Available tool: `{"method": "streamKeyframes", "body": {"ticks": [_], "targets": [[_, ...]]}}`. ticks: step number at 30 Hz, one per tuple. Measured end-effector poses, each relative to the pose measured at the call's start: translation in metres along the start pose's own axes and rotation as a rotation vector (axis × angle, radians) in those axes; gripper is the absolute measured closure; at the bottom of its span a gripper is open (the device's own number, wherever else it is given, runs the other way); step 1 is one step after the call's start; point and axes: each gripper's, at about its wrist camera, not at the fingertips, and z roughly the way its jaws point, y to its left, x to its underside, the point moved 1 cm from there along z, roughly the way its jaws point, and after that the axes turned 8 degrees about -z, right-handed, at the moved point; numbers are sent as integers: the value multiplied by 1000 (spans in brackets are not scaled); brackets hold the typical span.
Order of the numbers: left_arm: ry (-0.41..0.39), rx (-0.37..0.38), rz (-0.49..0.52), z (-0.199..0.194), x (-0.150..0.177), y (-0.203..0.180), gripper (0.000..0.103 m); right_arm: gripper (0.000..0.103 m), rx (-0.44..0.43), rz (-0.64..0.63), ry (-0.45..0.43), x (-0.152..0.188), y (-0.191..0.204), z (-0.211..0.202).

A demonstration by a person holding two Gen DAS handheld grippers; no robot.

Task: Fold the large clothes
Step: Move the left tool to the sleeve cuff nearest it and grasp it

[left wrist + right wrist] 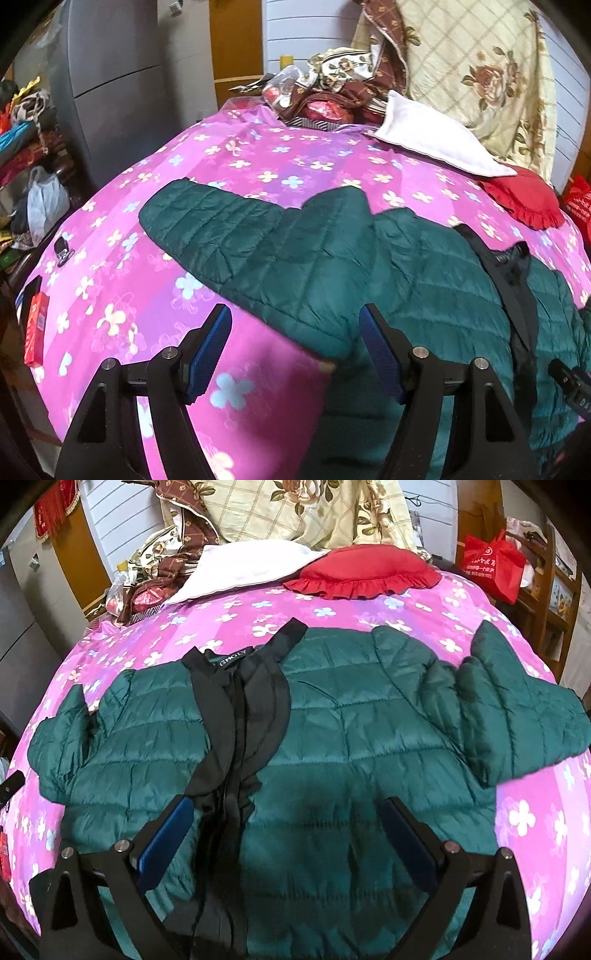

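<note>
Quilted jacket (pixel 351 731): dark teal-green, lined and trimmed in black down the front. Bedsheet (pixel 155 295): magenta-pink, printed with white, cream and pale blue flowers. Frilled cushion (pixel 365 570): red. Pillow (pixel 243 570): white. Hanging quilt (pixel 476 62): cream, diamond-checked, with brown roses. Gripper pads (pixel 208 350): blue.

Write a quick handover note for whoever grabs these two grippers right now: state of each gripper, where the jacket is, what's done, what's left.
Left gripper: open, holding nothing, above the jacket's hem edge beside its left sleeve.
Right gripper: open, holding nothing, over the jacket's body.
Green quilted jacket: spread flat on the pink floral bedsheet, front open showing the black lining, both sleeves out to the sides.
Done: jacket laid out.
Left: no fold visible yet; sleeves and body all to fold.
</note>
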Motion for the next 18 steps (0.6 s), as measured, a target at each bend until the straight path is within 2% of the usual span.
{"method": "streamKeyframes", "body": {"ticks": [9,14,18], "targets": [[-17,-39,-48,30,-33,35,56,0,-25,-9,35,-3,9,23],[12,-29,-172,64,-53,76,56,0,-39,-19,49,-1,14,27],[16,-114,-268,96,-70,115,56,0,-40,-33,48,0,15,25]]}}
